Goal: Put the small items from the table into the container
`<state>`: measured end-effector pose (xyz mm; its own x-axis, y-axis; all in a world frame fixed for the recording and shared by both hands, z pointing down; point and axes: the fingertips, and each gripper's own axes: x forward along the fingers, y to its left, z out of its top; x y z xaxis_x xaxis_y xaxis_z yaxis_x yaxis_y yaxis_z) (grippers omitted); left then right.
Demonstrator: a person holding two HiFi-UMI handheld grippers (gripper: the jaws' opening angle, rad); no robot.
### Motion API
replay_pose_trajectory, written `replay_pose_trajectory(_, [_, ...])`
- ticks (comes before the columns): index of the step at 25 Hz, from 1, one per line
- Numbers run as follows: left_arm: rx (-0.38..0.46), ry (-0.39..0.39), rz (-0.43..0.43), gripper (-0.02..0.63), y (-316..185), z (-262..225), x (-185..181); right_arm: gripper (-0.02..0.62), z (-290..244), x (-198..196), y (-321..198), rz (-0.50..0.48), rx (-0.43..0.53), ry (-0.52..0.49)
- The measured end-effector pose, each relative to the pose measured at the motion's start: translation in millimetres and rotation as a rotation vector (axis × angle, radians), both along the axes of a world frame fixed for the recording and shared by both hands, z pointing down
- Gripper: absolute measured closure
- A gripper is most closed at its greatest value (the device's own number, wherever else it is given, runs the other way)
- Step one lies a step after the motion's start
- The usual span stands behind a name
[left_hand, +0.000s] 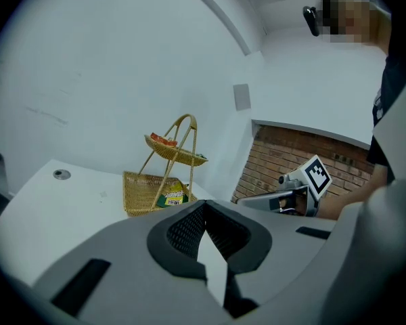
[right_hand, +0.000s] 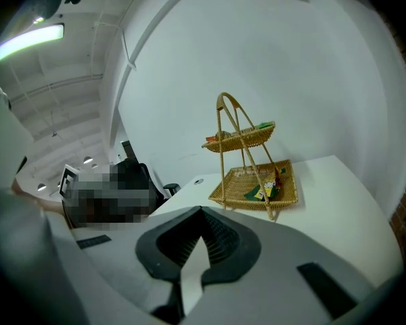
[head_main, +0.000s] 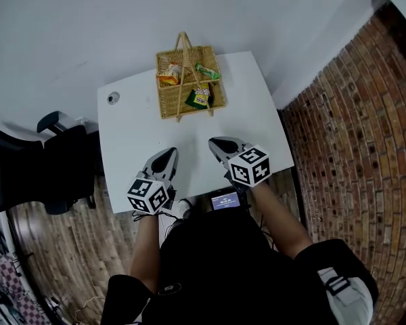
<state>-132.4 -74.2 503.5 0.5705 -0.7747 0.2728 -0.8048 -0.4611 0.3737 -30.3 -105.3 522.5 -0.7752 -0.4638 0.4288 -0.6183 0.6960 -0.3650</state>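
1. The container is a two-tier wicker basket [head_main: 164,102] of pale golden cane, with a tall arched handle over a small upper tray and a wider, square lower tray
2. It stands on the far part of the white desk [head_main: 135,141], near the wall and well apart from both grippers
3. On the upper tray lie an orange packet [head_main: 169,74] and a green packet [head_main: 207,72], side by side
4. On the lower tray, at its right side in the head view, lies a green-and-yellow packet [head_main: 199,98]
5. The print on all three packets is too small to read, and no brand can be made out
6. The left gripper [head_main: 168,153] hovers over the near edge of the desk with its jaws closed together and nothing between them; its marker cube [head_main: 149,195] shows black-and-white squares
7. The right gripper [head_main: 220,143] is just beside it, also pointing towards the basket, with its jaws pressed together on nothing
8. A small screen [head_main: 225,200] sits at the near edge of the desk, between the person's arms; its display is lit but unreadable
9. A round grommet [head_main: 113,98] is set in the far left corner of the desk, left of the basket
10. A black chair [head_main: 34,171] stands left of the desk and a brick wall [head_main: 352,147] runs along its right
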Motion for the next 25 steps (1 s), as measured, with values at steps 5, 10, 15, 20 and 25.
replay_pose_trajectory(5, [-0.001,-0.007,0.002,0.598,-12.1,-2.6,2.2,0.584,-2.1,-5.0,-7.2,-0.015,0.009,0.017])
replay_pose_trajectory(10, [0.003,-0.008,0.003,0.598,-18.4,-4.7,2.5,0.584,-5.5,-7.6,-11.8,-0.025,0.013,0.022])
replay_pose_trajectory(15, [0.003,-0.011,0.003,0.598,-19.7,-5.1,2.2,0.584,-6.5,-8.8,-12.6,-0.033,0.018,0.027])
replay_pose_trajectory(20, [0.0,-0.008,0.002,0.598,-20.5,-4.8,1.7,0.584,-4.9,-9.0,-11.8,-0.034,0.014,0.03])
replay_pose_trajectory(25, [-0.002,-0.008,0.003,0.598,-21.2,-3.8,1.0,0.584,-4.0,-8.9,-12.5,-0.035,0.013,0.032])
